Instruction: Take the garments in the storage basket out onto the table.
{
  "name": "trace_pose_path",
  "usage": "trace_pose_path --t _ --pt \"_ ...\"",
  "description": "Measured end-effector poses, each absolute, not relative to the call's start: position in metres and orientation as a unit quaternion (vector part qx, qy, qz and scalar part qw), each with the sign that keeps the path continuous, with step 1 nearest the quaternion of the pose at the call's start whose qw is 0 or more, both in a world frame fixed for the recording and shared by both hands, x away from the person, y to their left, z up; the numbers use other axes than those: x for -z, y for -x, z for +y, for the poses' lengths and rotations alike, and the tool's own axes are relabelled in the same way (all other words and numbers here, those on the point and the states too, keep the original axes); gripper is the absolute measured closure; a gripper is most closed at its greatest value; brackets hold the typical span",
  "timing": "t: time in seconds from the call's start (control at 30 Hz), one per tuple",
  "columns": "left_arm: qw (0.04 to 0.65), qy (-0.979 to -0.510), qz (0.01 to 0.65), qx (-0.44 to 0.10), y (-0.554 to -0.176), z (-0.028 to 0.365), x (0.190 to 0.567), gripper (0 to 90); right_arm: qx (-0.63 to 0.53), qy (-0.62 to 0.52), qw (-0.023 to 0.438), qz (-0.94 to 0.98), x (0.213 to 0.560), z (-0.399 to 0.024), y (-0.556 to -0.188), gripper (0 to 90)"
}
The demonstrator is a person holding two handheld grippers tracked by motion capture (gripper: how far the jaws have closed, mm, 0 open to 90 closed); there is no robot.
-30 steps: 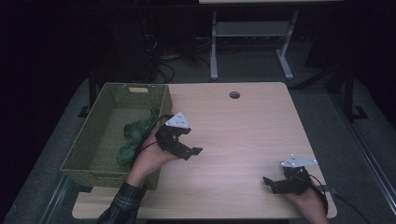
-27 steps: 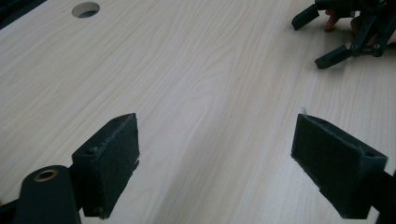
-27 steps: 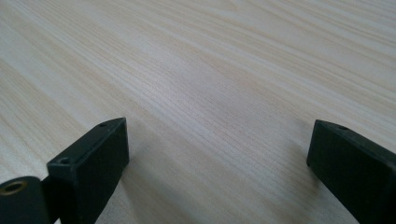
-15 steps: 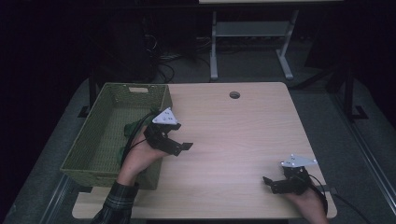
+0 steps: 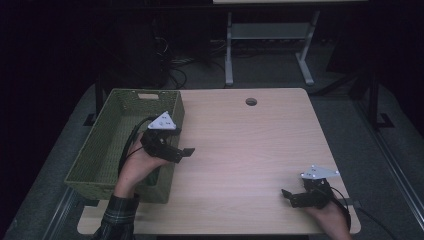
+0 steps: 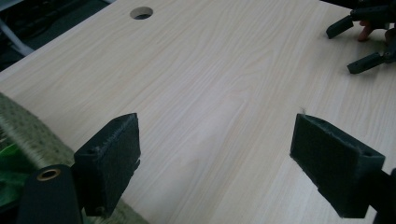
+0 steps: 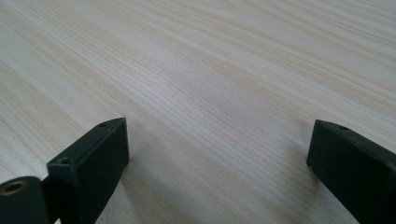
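Note:
My left gripper [image 5: 184, 151] hovers over the right rim of a green woven basket [image 5: 115, 187], its jaws pointing right over the wooden table [image 5: 240, 145]. In the left gripper view the left gripper [image 6: 224, 163] stands open with nothing between its pads, bare wood below and the basket's rim [image 6: 28, 135] at the lower left. A bit of green cloth [image 6: 7, 161] shows inside the basket. My right gripper [image 5: 289, 196] rests low near the table's front right corner. Seen in its own view, the right gripper [image 7: 215, 163] is open just above the wood and holds nothing.
A round cable hole [image 5: 251, 101] sits near the table's far edge. The right gripper also appears far off [image 6: 364, 37] in the left gripper view. A metal stand [image 5: 270, 35] and cables stand on the dark floor behind the table.
My left gripper has drawn back to the left, from over the table to above the basket's right rim. The green cloth seen in the basket earlier is now mostly behind the hand. The right gripper has stayed put.

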State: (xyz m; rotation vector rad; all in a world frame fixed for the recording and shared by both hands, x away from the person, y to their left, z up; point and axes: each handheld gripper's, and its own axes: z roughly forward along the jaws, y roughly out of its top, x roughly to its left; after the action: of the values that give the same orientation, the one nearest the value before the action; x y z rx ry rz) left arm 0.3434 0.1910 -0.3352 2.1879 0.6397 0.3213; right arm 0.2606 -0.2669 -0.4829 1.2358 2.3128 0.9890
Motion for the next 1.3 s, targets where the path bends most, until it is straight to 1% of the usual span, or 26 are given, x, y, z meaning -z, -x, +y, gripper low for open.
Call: trace_pose_path --t 0.1,0.17,0.43,0.5,0.57,0.63,0.73,0.87,1.0,1.3 --pt "0.407 -0.867 0.256 -0.129 -0.344 0.198 0.333 15.7 -0.348 -0.435 0.169 0.813 0.483 -0.267 -0.261 5.3" --pt "0.406 -0.867 0.259 -0.132 -0.344 0.204 0.333 19.0 -0.348 -0.435 0.169 0.813 0.483 -0.267 -0.261 5.3" --pt "0.4 -0.858 0.286 -0.148 -0.345 0.23 0.33 22.9 -0.348 -0.435 0.169 0.813 0.483 -0.267 -0.261 5.3" --pt "0.397 -0.854 0.299 -0.152 -0.347 0.239 0.331 25.2 -0.348 -0.435 0.169 0.813 0.483 -0.267 -0.261 5.3" --pt "0.396 -0.854 0.303 -0.151 -0.347 0.242 0.332 26.3 -0.348 -0.435 0.169 0.813 0.483 -0.267 -0.261 5.3" --pt "0.389 -0.854 0.311 -0.15 -0.348 0.247 0.334 30.2 -0.348 -0.435 0.169 0.813 0.483 -0.267 -0.261 5.3" --pt "0.385 -0.854 0.315 -0.152 -0.35 0.251 0.335 32.2 -0.348 -0.435 0.169 0.813 0.483 -0.267 -0.261 5.3" --pt "0.374 -0.855 0.324 -0.153 -0.352 0.259 0.338 38.0 -0.348 -0.435 0.168 0.813 0.483 -0.267 -0.261 5.3" --pt "0.365 -0.852 0.341 -0.157 -0.353 0.271 0.342 41.9 -0.348 -0.435 0.169 0.813 0.483 -0.267 -0.261 5.3" --pt "0.348 -0.85 0.362 -0.158 -0.357 0.287 0.351 46.9 -0.348 -0.435 0.169 0.813 0.483 -0.267 -0.261 5.3"
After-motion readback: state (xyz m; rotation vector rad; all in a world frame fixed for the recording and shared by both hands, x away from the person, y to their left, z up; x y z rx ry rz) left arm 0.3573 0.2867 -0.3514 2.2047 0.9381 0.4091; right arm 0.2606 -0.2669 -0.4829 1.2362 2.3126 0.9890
